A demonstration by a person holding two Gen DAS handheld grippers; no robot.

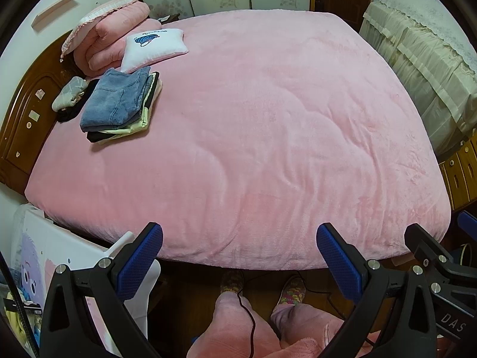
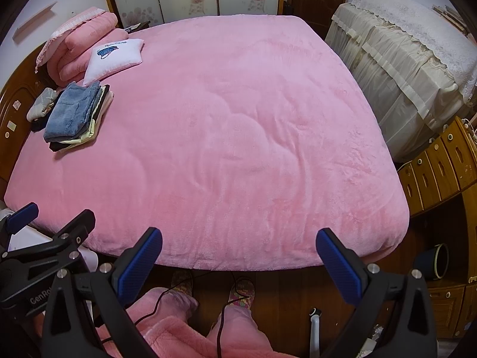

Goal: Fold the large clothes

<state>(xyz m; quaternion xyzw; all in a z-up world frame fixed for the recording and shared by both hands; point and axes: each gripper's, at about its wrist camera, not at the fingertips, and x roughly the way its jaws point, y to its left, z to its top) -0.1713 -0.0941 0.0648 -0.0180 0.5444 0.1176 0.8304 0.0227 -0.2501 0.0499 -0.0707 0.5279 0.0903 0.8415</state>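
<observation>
A person in pink fleece trousers [image 1: 238, 328] stands at the foot of a bed [image 1: 253, 125] covered by a pink plush blanket, a hand-held gripper in each hand. The left hand-held gripper [image 1: 238, 247] and the right hand-held gripper [image 2: 238, 250] both hang above the near edge of the bed with their blue-padded jaws spread wide and nothing between them. The clothes lie well apart from both, in a folded stack [image 1: 119, 104] topped by blue jeans near the wooden headboard [image 1: 21, 119], just beside a white cushion [image 1: 153, 47] and a folded pink quilt [image 1: 110, 35].
</observation>
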